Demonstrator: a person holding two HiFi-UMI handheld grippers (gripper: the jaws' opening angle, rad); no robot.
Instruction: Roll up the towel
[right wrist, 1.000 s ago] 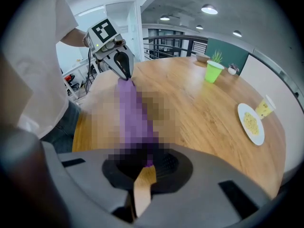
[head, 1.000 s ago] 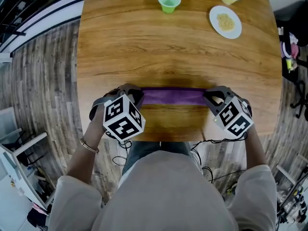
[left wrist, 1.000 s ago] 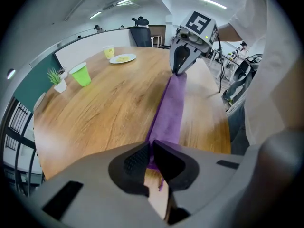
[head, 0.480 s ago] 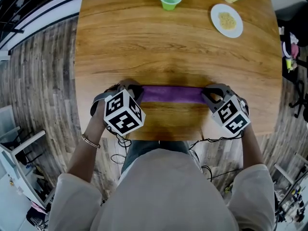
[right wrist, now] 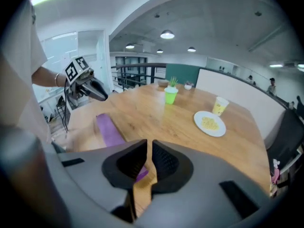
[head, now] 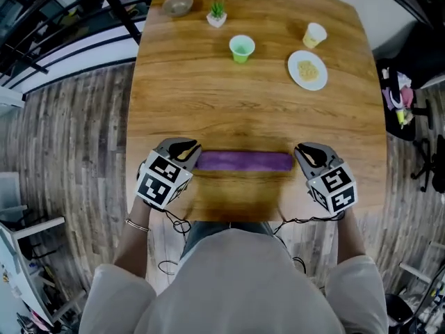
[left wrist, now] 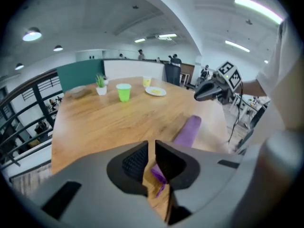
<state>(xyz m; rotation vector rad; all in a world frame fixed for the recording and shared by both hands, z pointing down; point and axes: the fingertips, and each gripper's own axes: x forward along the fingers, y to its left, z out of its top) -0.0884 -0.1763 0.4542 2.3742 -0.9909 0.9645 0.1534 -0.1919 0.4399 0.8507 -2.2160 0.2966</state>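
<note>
The purple towel (head: 243, 161) lies as a tight roll across the near part of the wooden table (head: 208, 103). My left gripper (head: 182, 147) hangs just above the roll's left end, its jaws a thin slit apart and opening, with nothing pinched between them. My right gripper (head: 311, 150) hovers at the roll's right end, shut and empty. In the left gripper view the towel (left wrist: 187, 129) stretches away beyond the jaws of the left gripper (left wrist: 151, 148). In the right gripper view the towel (right wrist: 108, 127) lies left of the right gripper (right wrist: 148, 148).
At the far end of the table stand a green cup (head: 241, 48), a white plate of food (head: 306, 69), a paper cup (head: 314, 34), a small potted plant (head: 217, 14) and a bowl (head: 179, 5). The table's near edge runs just behind both grippers.
Both grippers have risen off the ends of the towel roll and turned. The roll stays put on the table. The head view now takes in more of the table.
</note>
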